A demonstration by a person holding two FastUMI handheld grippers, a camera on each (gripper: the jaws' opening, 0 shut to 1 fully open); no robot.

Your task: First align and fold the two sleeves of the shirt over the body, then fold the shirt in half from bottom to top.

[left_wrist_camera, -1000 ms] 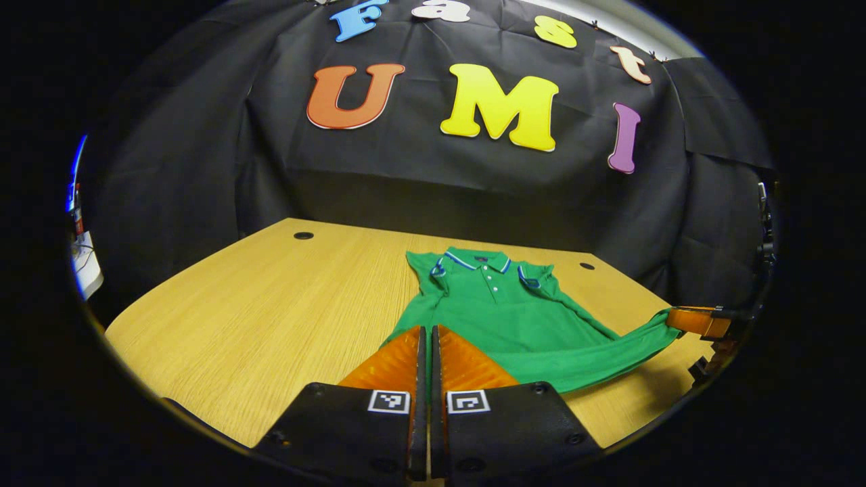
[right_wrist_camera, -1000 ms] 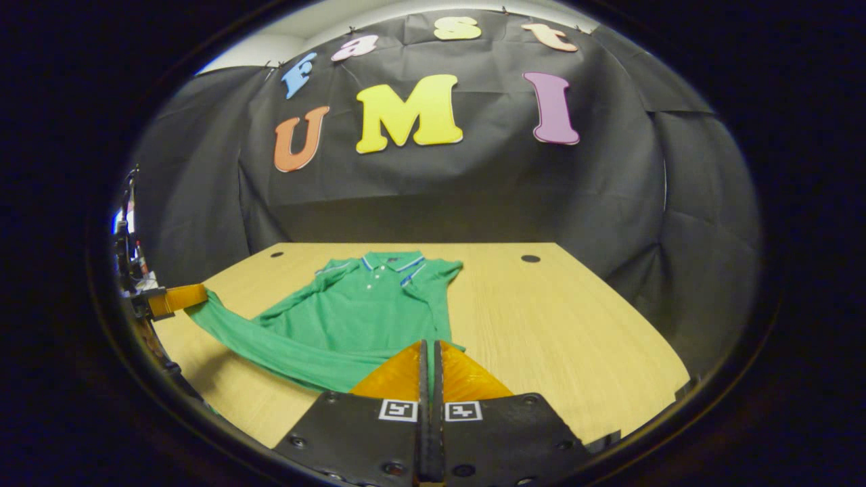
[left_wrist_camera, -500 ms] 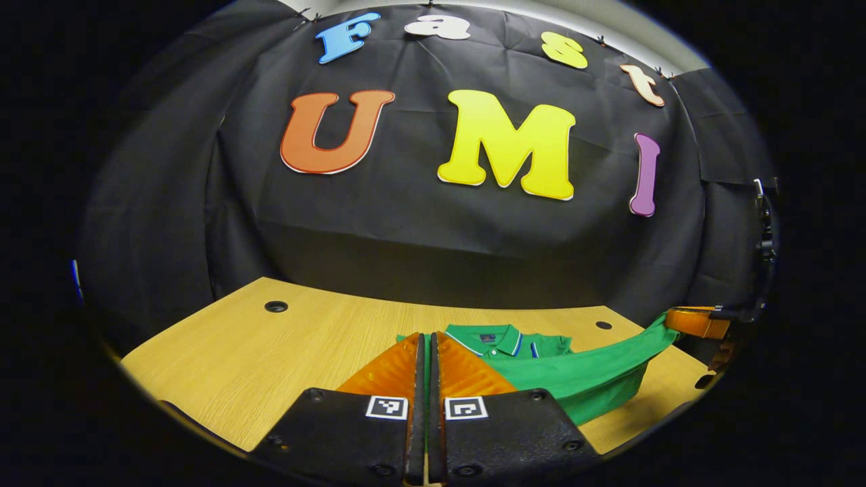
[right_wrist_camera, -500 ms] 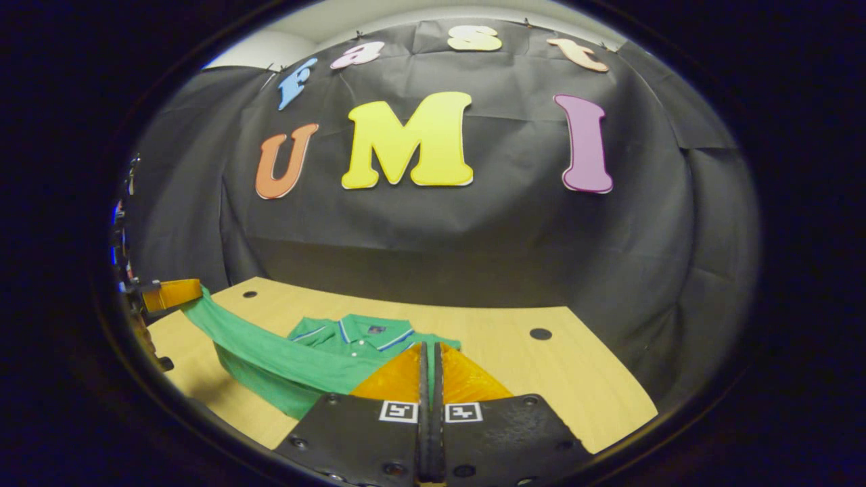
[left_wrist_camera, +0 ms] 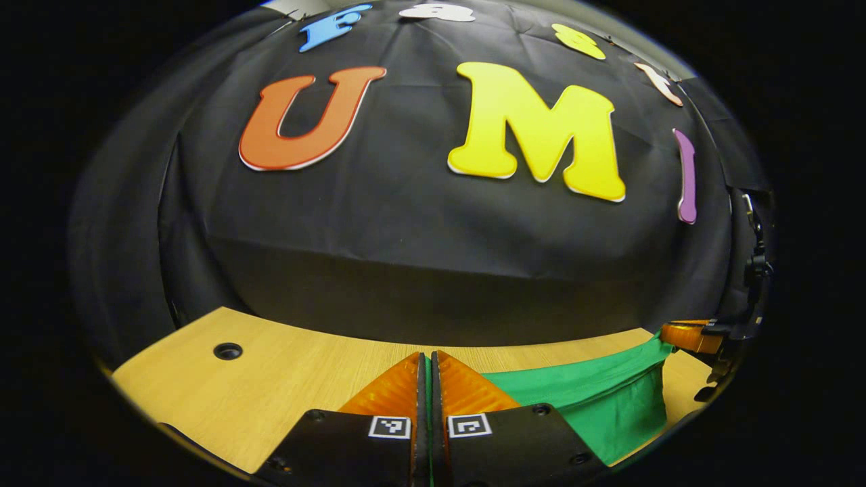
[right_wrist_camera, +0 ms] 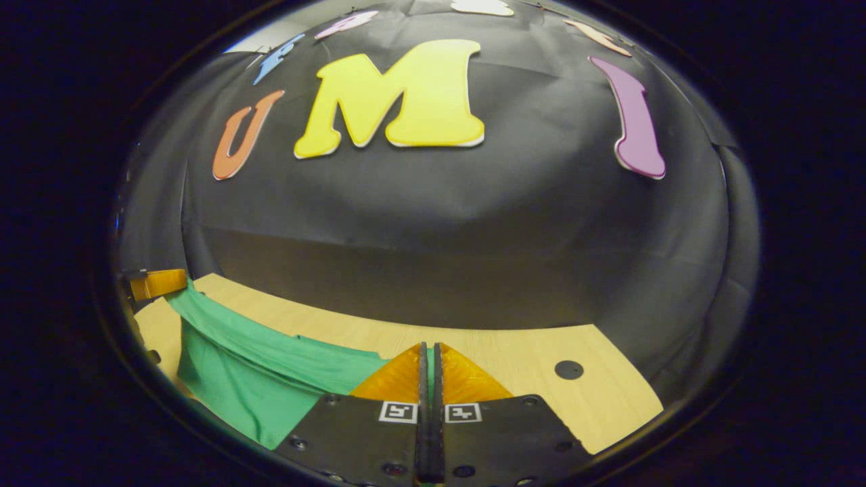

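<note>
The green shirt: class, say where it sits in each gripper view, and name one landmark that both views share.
Left gripper view: green shirt lower right, stretched from the left tongs toward the right edge.
Right gripper view: shirt lower left, stretched from the right tongs.
Shared landmark: the wooden table.

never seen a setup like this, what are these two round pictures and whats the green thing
Each picture comes from a camera riding on a hand-held two-finger gripper; a person carries one in each hand. The left gripper view looks along the left gripper, the right gripper view along the right gripper. Each gripper's jaws are closed, with a sliver of green cloth between them.

The green thing is a shirt, being folded. Both grippers pinch its edge, so the cloth hangs stretched between them above the wooden table. In each view the other gripper appears at the far edge, at the other end of the cloth. Behind is the booth's black cloth wall.
</note>
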